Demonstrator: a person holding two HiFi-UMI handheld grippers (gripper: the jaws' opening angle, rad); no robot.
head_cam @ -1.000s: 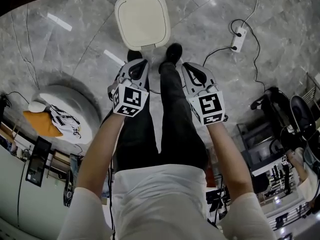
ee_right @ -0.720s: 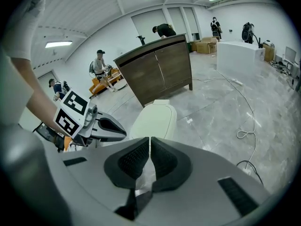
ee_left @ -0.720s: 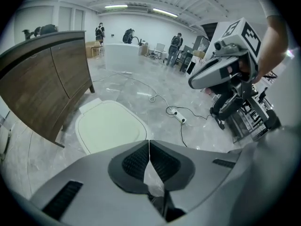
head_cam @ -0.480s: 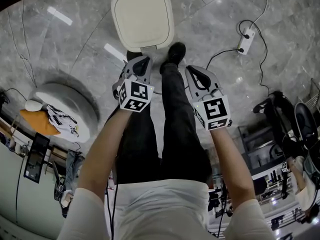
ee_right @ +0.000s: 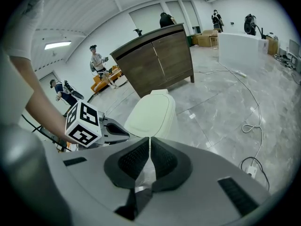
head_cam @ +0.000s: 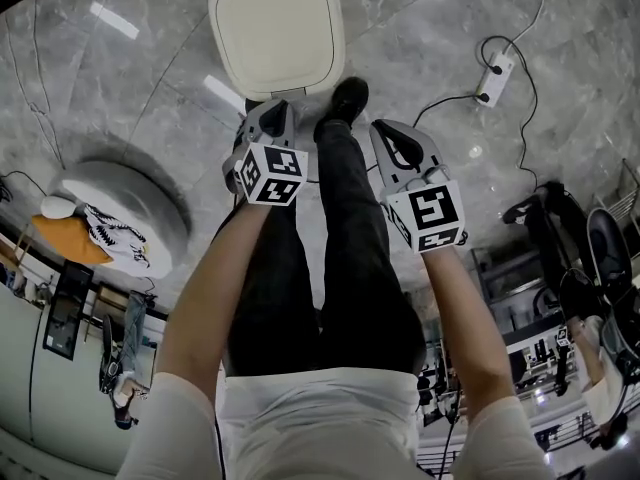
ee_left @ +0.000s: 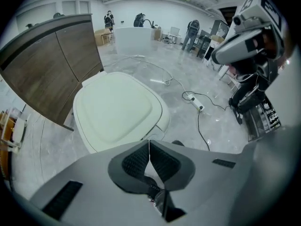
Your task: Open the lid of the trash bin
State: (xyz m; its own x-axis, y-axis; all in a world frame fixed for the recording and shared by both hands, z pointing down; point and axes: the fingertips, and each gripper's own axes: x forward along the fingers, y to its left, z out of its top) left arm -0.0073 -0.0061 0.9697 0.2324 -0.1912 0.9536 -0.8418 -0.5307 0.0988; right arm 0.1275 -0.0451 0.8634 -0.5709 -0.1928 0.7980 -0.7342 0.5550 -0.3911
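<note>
We're hovering the left gripper [head_cam: 268, 108] just short of the closed trash bin lid [head_cam: 278, 30], jaws pressed together, empty. The right gripper [head_cam: 383, 130] is hanging alongside, likewise closed on nothing.

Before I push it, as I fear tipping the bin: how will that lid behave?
The lid looks like one stiff moulded shell, so it should probably swing up whole rather than flex. Its smooth top may be slippery. The tab at its far edge suggests a hinge there.
</note>
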